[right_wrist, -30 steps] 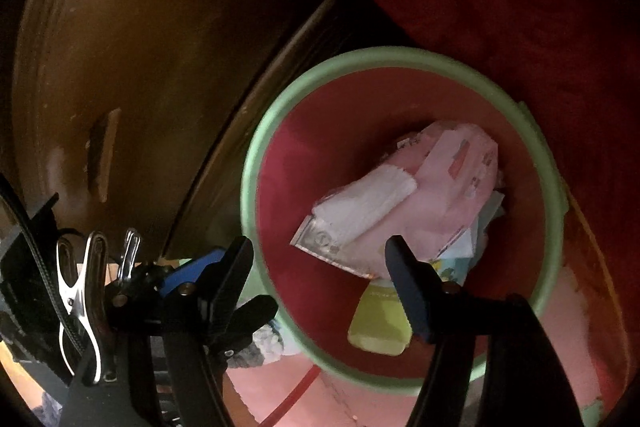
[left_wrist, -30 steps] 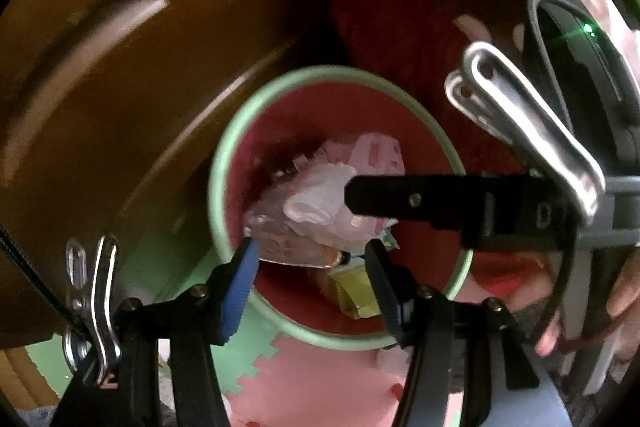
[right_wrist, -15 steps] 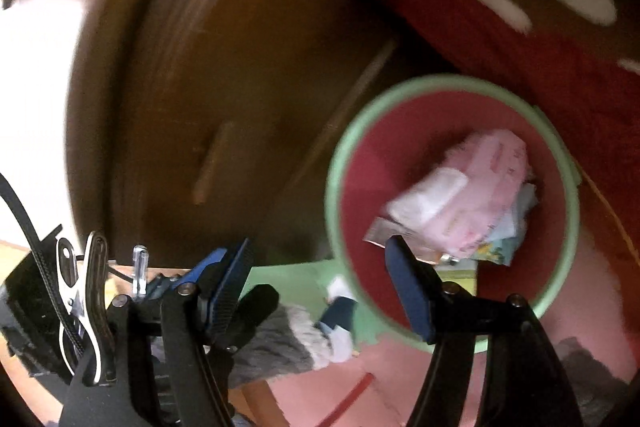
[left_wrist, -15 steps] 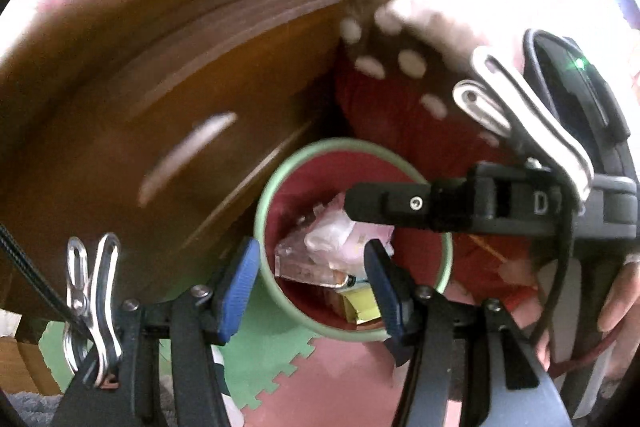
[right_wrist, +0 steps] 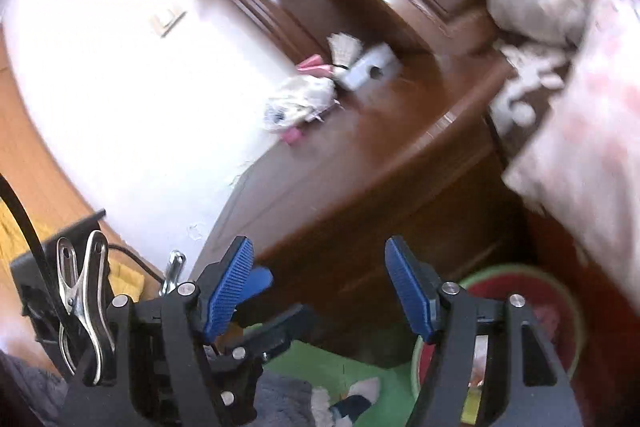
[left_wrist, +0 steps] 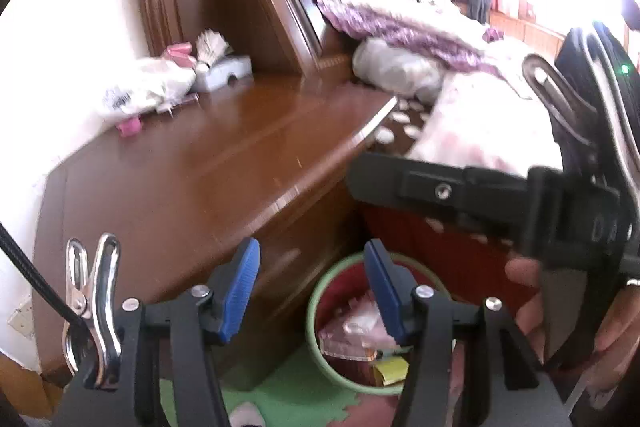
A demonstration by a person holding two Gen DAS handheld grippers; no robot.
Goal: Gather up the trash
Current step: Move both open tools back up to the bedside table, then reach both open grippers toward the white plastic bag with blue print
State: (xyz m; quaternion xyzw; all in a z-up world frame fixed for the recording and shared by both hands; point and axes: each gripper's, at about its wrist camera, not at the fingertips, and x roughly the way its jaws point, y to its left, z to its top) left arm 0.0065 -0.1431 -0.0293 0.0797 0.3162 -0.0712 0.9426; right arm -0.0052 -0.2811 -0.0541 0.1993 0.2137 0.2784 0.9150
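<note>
Green-rimmed bin (left_wrist: 320, 343) on the floor beside the wooden surface (left_wrist: 208, 163) holds the trash (left_wrist: 352, 331) — it lies below my left gripper (left_wrist: 312, 287) and right gripper (right_wrist: 320, 287), both wide and empty.

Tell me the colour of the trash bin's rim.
The trash bin has a light green rim, red inside; clearest in the left wrist view.

Daylight floods in from the upper right, blowing the wall (left_wrist: 80, 39) and bedding (left_wrist: 492, 107) out to white glare. Motion blur smears both views — worst on the right wrist's — with fisheye bending and black corners.
</note>
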